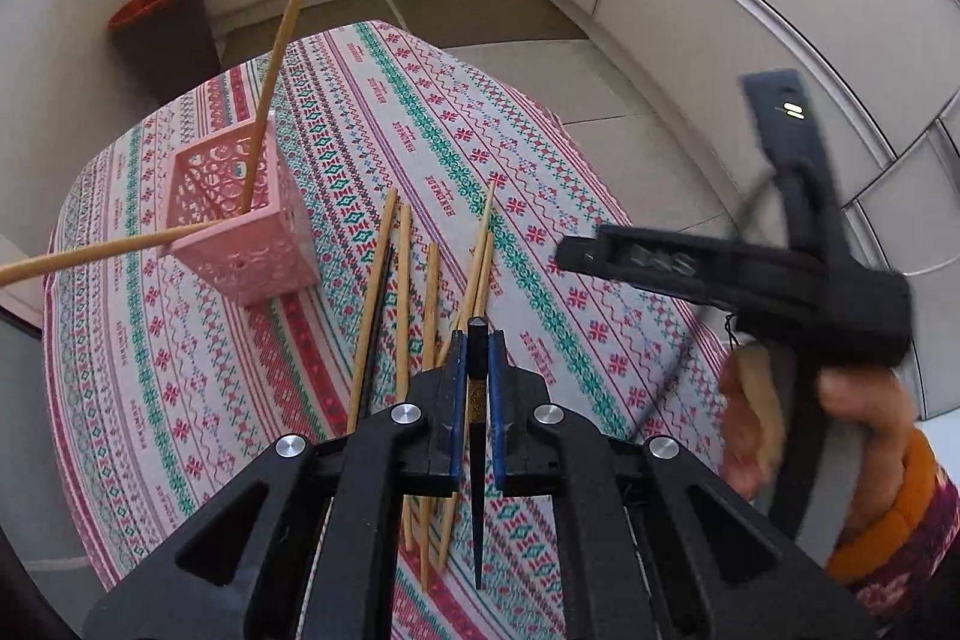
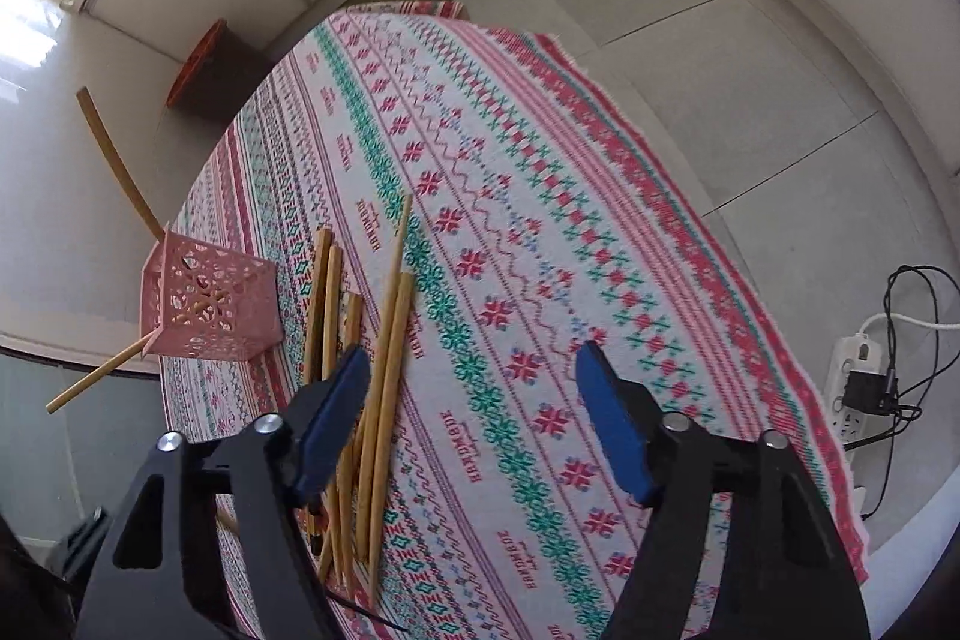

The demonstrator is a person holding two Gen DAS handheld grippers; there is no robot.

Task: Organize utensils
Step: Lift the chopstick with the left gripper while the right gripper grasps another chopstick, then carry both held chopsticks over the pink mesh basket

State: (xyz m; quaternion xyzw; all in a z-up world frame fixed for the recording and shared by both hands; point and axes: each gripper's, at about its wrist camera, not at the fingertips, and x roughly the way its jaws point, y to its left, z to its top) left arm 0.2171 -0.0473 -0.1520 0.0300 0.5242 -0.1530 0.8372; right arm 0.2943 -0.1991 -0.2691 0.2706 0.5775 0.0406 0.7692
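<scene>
My left gripper (image 1: 478, 340) is shut on a black chopstick (image 1: 478, 490), held above the patterned tablecloth (image 1: 420, 112). A pink lattice basket (image 1: 240, 226) stands at the table's left, with two wooden chopsticks (image 1: 288, 28) leaning out of it. Several loose wooden chopsticks (image 1: 402, 280) and one dark one (image 1: 378, 316) lie between basket and gripper. In the right wrist view, my right gripper (image 2: 471, 388) is open with nothing between its fingers. Its left pad (image 2: 336, 400) hangs over the loose chopsticks (image 2: 390, 340), and the basket (image 2: 210, 304) is farther left.
A dark bin with an orange rim (image 1: 162, 16) stands on the floor beyond the table. A power strip with cables (image 2: 852, 376) lies on the floor to the right. A hand (image 1: 864, 400) with an orange cuff holds the right gripper's handle beside the table.
</scene>
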